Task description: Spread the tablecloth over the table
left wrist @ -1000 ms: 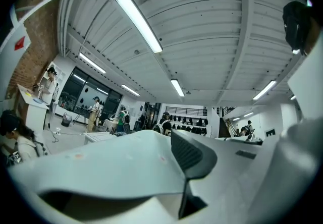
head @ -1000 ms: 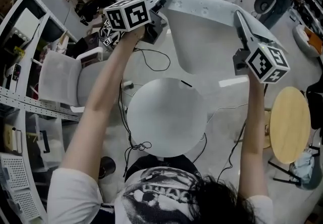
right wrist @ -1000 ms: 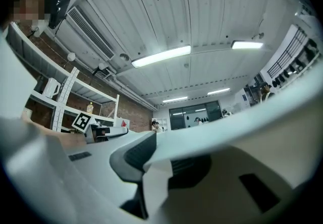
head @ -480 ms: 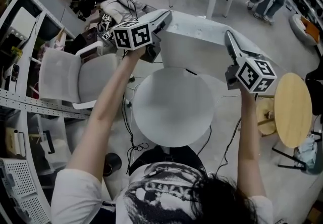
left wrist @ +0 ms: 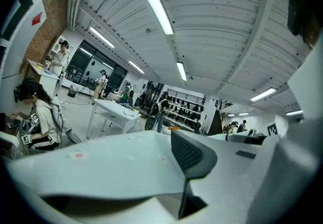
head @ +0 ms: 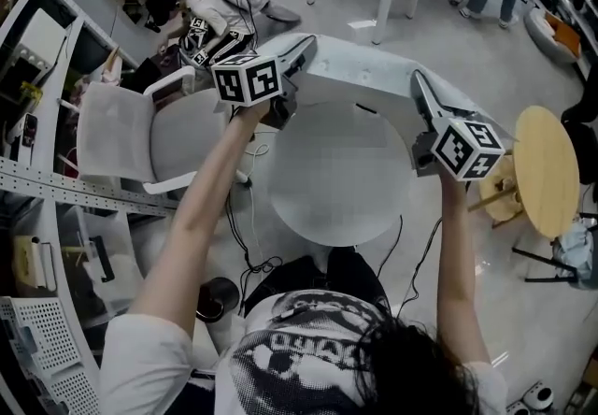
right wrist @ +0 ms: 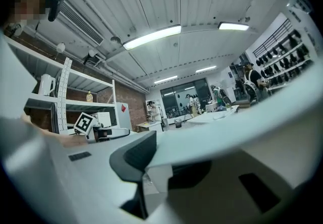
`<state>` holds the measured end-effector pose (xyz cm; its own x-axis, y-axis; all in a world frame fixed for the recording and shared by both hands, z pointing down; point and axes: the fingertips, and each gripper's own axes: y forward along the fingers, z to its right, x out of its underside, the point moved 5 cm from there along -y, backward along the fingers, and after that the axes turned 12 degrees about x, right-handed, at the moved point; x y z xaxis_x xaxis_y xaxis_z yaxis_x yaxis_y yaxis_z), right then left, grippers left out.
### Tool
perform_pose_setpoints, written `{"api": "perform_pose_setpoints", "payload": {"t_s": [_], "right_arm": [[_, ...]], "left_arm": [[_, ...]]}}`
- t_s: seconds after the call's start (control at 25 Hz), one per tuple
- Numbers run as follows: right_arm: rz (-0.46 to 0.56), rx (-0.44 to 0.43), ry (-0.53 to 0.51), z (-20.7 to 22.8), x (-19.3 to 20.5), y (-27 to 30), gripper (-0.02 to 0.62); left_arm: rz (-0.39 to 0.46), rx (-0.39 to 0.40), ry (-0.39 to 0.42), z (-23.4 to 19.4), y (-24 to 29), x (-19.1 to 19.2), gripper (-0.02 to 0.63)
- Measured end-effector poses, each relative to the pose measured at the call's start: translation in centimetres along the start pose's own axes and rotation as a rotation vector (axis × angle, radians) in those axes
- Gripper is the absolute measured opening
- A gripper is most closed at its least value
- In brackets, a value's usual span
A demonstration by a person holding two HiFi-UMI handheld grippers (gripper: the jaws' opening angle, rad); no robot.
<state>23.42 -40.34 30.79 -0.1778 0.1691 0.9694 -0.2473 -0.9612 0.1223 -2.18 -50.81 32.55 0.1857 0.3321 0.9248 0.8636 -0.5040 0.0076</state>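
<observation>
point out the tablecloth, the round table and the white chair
tablecloth (head: 364, 73): head view, middle of its raised span
round table (head: 322, 206): head view, bare top, near side
white chair (head: 192, 137): head view, seat

me | white tee (head: 149, 352), short sleeves, black graphic print | dark hair (head: 406, 371) | dark trousers (head: 322, 278) | left gripper (head: 305, 43): white shell, black-and-white marker cube (head: 248, 78), dark grey ribbed pad (left wrist: 192, 153) | right gripper (head: 420, 84): same shell, cube, pad
</observation>
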Motion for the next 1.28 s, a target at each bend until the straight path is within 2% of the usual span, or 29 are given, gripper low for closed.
{"api": "perform_pose_setpoints", "payload": {"t_s": [0.6, 1.0, 1.28], "right_arm": [[-0.071, 0.087, 0.120, -8.4, 8.6, -11.1, 0.055], [-0.162, 0.085, 0.206, -10.7, 14.5, -16.3, 0.051], [-0.231, 0.083, 0.279, -10.5, 18.1, -19.5, 0.048]], "left_arm": [[-0.049, 0.041, -0.087, 4.8, -11.7, 8.0, 0.110], [-0.061, 0.007, -0.217, 7.2, -17.6, 15.5, 0.110], [-0.034, -0.017, -0.318, 9.3, -19.9, 20.3, 0.107]]}}
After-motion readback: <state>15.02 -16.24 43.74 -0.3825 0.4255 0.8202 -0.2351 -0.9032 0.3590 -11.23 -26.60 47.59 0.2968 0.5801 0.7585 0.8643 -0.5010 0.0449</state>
